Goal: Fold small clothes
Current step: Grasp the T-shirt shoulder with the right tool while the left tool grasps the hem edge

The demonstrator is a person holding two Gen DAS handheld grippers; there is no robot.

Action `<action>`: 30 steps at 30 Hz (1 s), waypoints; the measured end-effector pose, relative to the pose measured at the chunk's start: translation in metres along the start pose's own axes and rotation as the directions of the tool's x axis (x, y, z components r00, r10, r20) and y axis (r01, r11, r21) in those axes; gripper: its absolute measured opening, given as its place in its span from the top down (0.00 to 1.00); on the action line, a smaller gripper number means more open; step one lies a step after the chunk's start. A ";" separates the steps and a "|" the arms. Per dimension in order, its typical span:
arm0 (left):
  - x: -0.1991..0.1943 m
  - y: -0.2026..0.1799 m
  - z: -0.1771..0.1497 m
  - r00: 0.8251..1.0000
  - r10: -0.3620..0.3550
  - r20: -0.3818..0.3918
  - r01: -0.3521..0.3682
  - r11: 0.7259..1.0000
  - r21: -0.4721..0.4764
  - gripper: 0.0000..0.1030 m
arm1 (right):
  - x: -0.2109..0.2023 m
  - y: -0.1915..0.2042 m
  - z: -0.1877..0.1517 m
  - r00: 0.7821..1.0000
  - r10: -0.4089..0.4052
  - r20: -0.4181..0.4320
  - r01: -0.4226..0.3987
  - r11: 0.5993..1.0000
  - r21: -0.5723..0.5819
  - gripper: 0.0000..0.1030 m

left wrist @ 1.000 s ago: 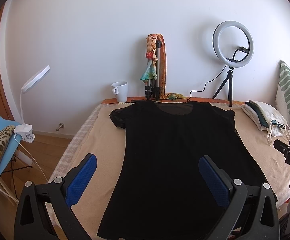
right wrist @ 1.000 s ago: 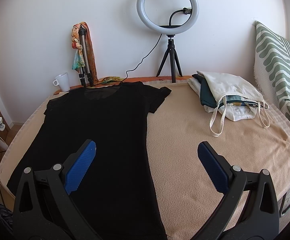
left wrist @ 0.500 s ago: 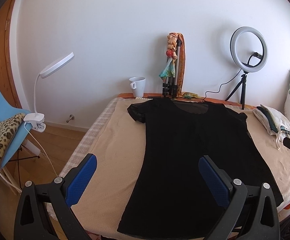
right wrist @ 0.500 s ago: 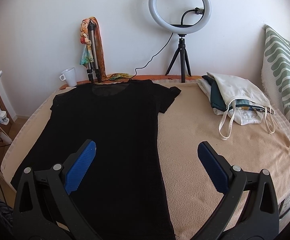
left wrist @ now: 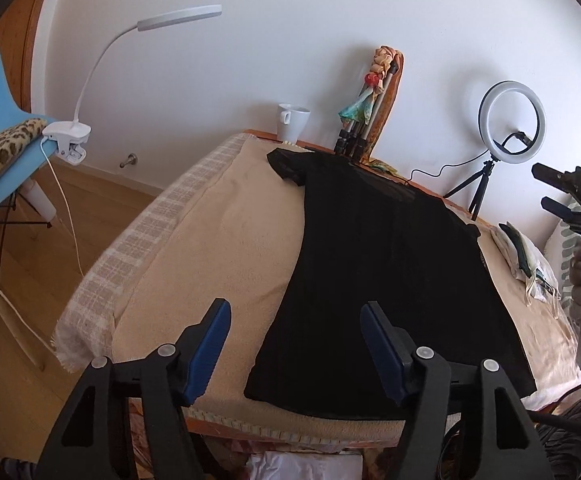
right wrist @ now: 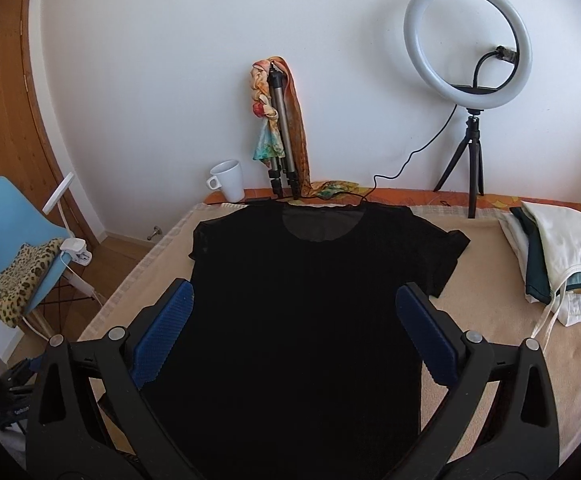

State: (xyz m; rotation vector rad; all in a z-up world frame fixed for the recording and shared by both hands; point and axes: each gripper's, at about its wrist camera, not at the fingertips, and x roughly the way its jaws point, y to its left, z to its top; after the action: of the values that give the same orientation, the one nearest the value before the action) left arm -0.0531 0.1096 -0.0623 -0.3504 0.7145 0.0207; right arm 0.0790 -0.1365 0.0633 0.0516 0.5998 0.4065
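A black short-sleeved T-shirt of thin, slightly sheer fabric (right wrist: 302, 300) lies flat and face up on the beige blanket-covered table (right wrist: 490, 320), neckline toward the white wall, hem at the near edge, both sleeves spread out. No fold shows yet, so the step in hand looks like the first approach.

The right gripper (right wrist: 294, 320) hovers above the shirt's middle, its blue-padded fingers (right wrist: 162, 332) spread wide and holding nothing. The left gripper (left wrist: 294, 348) hangs off the table's near left corner, over the shirt's hem corner, its fingers likewise spread and empty.

To do this well, each gripper should probably drop to one side seam, one near the sleeve and one near the hem, and pinch both layers cleanly without catching the blanket. The thin cloth will likely sag and slip, so lifting low and carrying the edge evenly toward the centre line should keep the fold straight.

Beyond the shirt stand a white mug (right wrist: 226, 180), a folded tripod draped with a patterned scarf (right wrist: 278, 128) and a ring light (right wrist: 468, 32); a pile of pale bags (right wrist: 550, 260) lies to the right, well apart from the shirt.
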 end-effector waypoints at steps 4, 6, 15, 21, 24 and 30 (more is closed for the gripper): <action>0.013 0.010 -0.017 0.996 -0.054 -0.067 0.049 0.996 -0.073 0.42 | 0.036 0.021 0.021 0.997 0.070 -0.034 -0.071 0.997 -0.029 0.04; 0.019 0.014 -0.023 0.995 -0.052 -0.084 0.044 0.995 -0.085 0.46 | 0.054 0.030 0.031 0.992 0.110 -0.069 -0.112 0.993 -0.022 0.07; 0.036 0.029 -0.030 0.990 -0.057 -0.131 0.039 0.990 -0.133 0.57 | 0.135 0.075 0.075 0.962 0.204 -0.180 -0.217 0.974 -0.057 0.21; 0.046 0.038 -0.033 0.983 -0.079 -0.166 0.050 0.984 -0.172 0.63 | 0.194 0.094 0.098 0.947 0.215 -0.240 -0.234 0.971 -0.056 0.27; 0.047 0.037 -0.031 0.983 -0.085 -0.162 0.058 0.984 -0.167 0.67 | 0.228 0.104 0.104 0.937 0.210 -0.279 -0.230 0.972 -0.043 0.31; 0.053 0.037 -0.030 0.978 -0.115 -0.176 0.086 0.982 -0.166 0.80 | 0.297 0.134 0.100 0.908 0.213 -0.361 -0.244 0.969 -0.042 0.35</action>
State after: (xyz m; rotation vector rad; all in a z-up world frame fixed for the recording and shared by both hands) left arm -0.0375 0.1297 -0.1287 -0.5447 0.8805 -0.0522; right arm 0.3092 0.1087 0.0086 -0.0357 0.9368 0.6786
